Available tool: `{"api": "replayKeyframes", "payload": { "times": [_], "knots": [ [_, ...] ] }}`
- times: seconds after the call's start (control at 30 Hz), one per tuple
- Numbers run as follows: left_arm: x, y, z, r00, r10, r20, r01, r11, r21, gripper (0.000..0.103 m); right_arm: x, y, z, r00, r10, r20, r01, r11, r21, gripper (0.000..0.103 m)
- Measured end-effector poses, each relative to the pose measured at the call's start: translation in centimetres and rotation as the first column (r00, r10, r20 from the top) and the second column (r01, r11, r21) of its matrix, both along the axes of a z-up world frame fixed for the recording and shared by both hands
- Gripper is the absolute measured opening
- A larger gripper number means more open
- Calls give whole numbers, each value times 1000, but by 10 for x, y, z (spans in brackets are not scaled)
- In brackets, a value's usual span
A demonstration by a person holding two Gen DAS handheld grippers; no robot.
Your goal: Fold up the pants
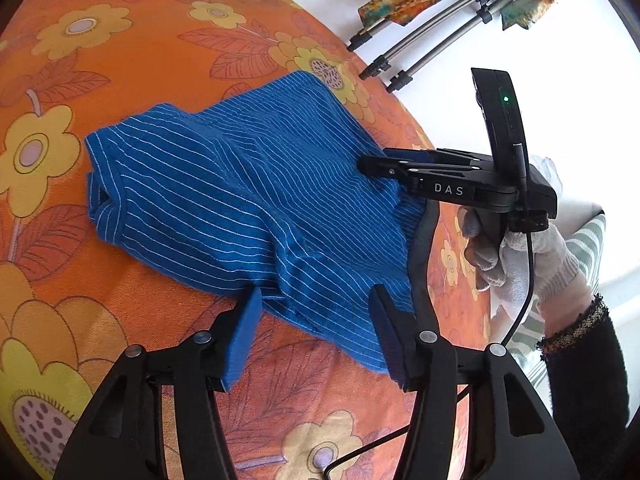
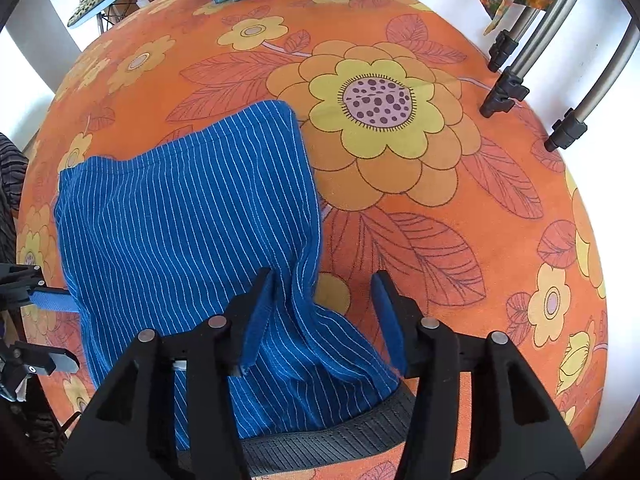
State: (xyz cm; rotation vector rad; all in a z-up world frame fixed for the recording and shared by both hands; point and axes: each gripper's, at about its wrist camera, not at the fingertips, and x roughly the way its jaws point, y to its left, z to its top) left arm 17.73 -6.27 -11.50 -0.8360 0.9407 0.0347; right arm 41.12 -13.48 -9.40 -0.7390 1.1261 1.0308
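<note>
Two tools work a pair of blue pinstriped pants (image 1: pixel 248 196) lying bunched on a bench under an orange floral cloth (image 1: pixel 132 64). From the left wrist view, the left tool (image 1: pixel 316 328) sits at 6 o'clock, its pads spread over the near hem, while the right tool (image 1: pixel 366 164) reaches in from 3 o'clock in a white-gloved hand (image 1: pixel 520 256), its fingers looking pressed together at the fabric's edge. From the right wrist view, the right tool (image 2: pixel 324 320) shows spread pads, so its state cannot be told, with the grey waistband (image 2: pixel 320 446) at 6 o'clock.
</note>
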Motion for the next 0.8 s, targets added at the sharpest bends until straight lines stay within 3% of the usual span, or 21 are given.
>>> {"api": "replayKeyframes", "payload": {
  "times": [0.1, 0.2, 0.23, 0.3, 0.33, 0.37, 0.4, 0.43, 0.63, 0.8],
  "knots": [
    [-1, -1, 0, 999, 8, -35, -8, 1000, -18, 58, -7, 2, -1, 999, 31, -34, -31, 999, 22, 50],
    [-9, -1, 0, 997, 29, -67, -32, 999, -44, 58, -14, 6, 0, 997, 68, -40, -67, 997, 28, 31],
    [-8, -2, 0, 996, 34, -76, -38, 998, -44, 58, -14, 8, 0, 997, 63, -44, -62, 998, 33, 21],
    [-1, -4, -2, 997, 24, -79, -28, 998, -61, 54, -15, 9, 1, 998, 49, -44, -47, 998, 36, 17],
    [6, -5, -2, 997, 21, -76, -26, 998, -59, 44, -17, 9, 1, 998, 49, -37, -48, 998, 36, 14],
    [13, -5, -7, 996, 11, -86, -18, 997, -70, 18, -19, 8, 1, 998, 50, -30, -49, 998, 36, 12],
    [19, -3, -13, 995, 13, -103, -21, 997, -77, 9, -20, 8, 1, 999, 46, -27, -45, 998, 39, 11],
    [21, 0, -15, 996, 28, -89, -36, 995, -93, 6, -20, 9, 1, 999, 38, -30, -37, 998, 40, 9],
    [22, 4, -11, 999, 6, -46, -10, 998, -69, 6, -21, -2, 5, 997, -45, -55, 51, 992, 116, 8],
    [13, 15, 10, 999, 21, 27, -21, 1000, -11, 5, -21, -20, 20, 980, -160, -116, 182, 958, 221, 8]
  ]
}}
